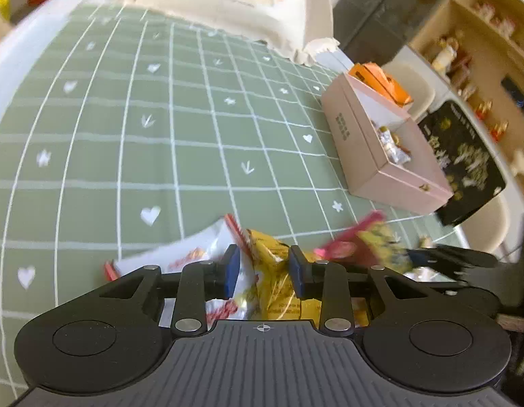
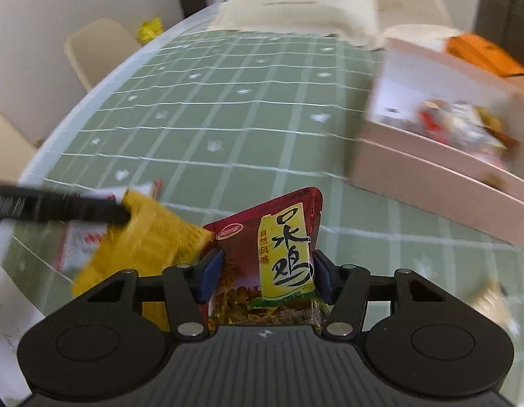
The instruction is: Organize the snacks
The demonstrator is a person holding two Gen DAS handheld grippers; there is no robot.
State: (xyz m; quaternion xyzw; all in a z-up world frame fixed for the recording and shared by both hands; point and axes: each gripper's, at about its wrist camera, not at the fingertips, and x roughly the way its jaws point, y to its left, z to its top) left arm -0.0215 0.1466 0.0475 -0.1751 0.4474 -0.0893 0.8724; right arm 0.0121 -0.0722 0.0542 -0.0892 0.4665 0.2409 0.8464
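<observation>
While the pink box [image 1: 380, 142] is seen sharply only in the left wrist view, with an orange packet [image 1: 384, 83] in its far compartment, the red packet's label is legible only in the right wrist view. Left of the box, a yellow packet [image 1: 278, 271] is clamped between the narrowed jaws of the left gripper [image 1: 264, 268], above a white packet [image 1: 194, 257]. Nearer the box, the red packet [image 2: 275, 257] is gripped upright by the right gripper [image 2: 267, 271], held level above the green tablecloth [image 2: 228, 129].
</observation>
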